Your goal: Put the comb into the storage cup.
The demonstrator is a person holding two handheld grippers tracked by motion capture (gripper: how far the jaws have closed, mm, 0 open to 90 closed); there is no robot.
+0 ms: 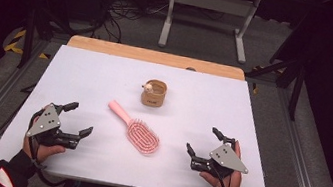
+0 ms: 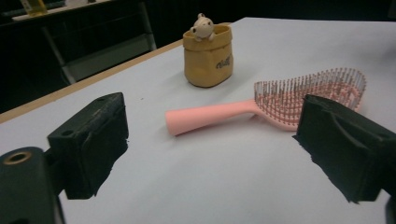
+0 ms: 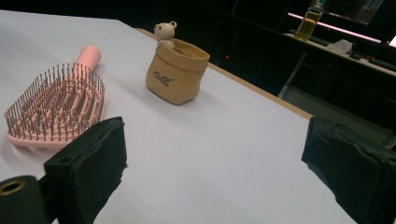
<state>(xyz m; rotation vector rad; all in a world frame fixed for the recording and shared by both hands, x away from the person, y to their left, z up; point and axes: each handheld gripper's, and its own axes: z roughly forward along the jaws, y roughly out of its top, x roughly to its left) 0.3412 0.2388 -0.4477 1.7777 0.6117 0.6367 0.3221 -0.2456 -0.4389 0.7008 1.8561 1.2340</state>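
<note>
The white tabletop point(image 1: 106, 79) holds a pink hairbrush point(image 1: 138, 132) lying flat in the middle, bristles up, so it looks easy to pick up. Behind the hairbrush stands a small tan pouch point(image 1: 154, 94), upright to hold things. The left gripper point(image 1: 80, 119) and right gripper point(image 1: 202, 141) rest beside the hairbrush, one on each side, both spread wide and holding nothing.

In the left gripper view, the near jaw of the left gripper point(image 2: 210, 149) crosses the head of the pink hairbrush point(image 2: 261, 105), hiding part of its bristle rows. The lettering on the tan pouch point(image 3: 176, 77) is too small to read in the right gripper view. In the high view, both forearms are cut off by the bottom edge.
</note>
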